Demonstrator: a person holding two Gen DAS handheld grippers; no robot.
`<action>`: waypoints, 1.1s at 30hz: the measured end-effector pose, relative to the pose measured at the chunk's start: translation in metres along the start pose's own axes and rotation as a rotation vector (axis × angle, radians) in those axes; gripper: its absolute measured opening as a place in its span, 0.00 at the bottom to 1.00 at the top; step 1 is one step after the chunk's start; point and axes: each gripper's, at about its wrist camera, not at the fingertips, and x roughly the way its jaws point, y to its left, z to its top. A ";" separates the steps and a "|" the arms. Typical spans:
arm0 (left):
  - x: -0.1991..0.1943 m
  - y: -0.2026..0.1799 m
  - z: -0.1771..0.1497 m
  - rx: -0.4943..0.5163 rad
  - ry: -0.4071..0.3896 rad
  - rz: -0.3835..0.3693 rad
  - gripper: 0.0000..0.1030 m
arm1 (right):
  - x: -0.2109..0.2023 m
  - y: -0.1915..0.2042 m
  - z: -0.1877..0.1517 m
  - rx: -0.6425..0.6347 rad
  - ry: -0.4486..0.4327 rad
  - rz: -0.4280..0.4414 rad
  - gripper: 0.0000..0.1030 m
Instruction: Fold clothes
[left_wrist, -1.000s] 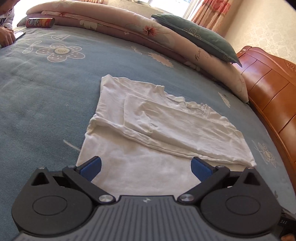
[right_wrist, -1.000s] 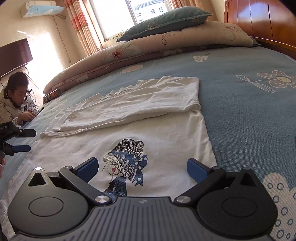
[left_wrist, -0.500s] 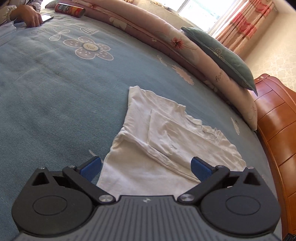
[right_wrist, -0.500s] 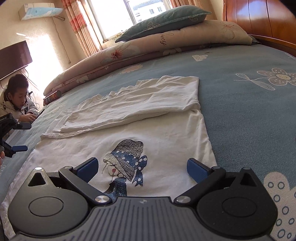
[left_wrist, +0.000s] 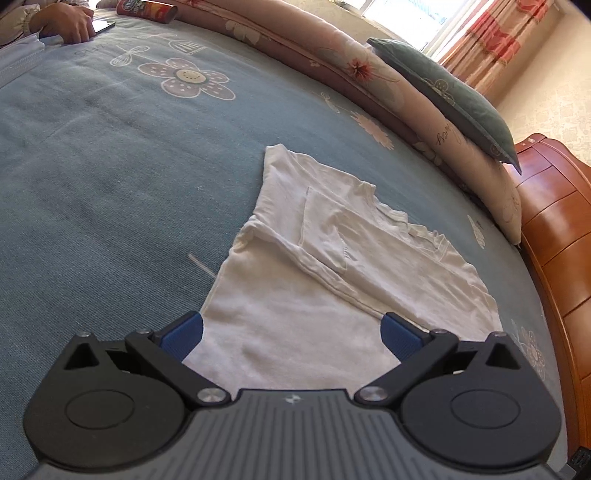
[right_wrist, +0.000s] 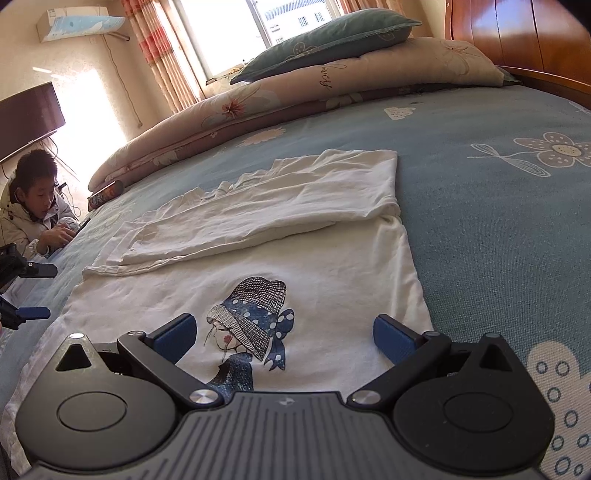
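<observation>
Where the left wrist camera looks along its fingers, we find the left gripper (left_wrist: 291, 334) spread wide with nothing between its blue pads (left_wrist: 183, 334), hovering over the near hem of a white T-shirt (left_wrist: 295, 321). We note the T-shirt lies flat on a blue bedspread (left_wrist: 110, 184) printed with pale flowers, its far portion folded over itself in a creased layer, one sleeve uppermost. We record a rolled floral quilt (left_wrist: 369, 77) along the far edge of the bed with a green pillow (left_wrist: 450, 96) resting on it, a wooden headboard (left_wrist: 554, 240) to the right, and a person's hand (left_wrist: 70, 22) on a phone beside a snack can (left_wrist: 147, 9) at the top left. Turning to the right wrist camera, we find the right gripper (right_wrist: 282, 338) likewise spread and holding nothing, poised above the T-shirt (right_wrist: 332, 295) just short of a printed figure in a dotted hat (right_wrist: 251, 325). We note the folded-over layer lies beyond the print, reaching the shirt's right edge. We see the left gripper (right_wrist: 26, 291) at the left border of this view, beside the shirt's far side, and a seated person (right_wrist: 33, 210) behind it.
</observation>
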 end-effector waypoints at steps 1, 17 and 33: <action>-0.003 -0.003 -0.004 0.006 0.007 -0.029 0.99 | 0.000 0.001 0.000 -0.003 0.000 -0.003 1.00; -0.035 -0.010 -0.044 0.070 0.074 0.001 0.99 | 0.000 -0.001 0.000 0.002 0.000 -0.001 1.00; -0.064 -0.030 -0.082 0.193 0.063 0.096 0.99 | -0.025 0.017 0.005 0.000 0.043 -0.017 1.00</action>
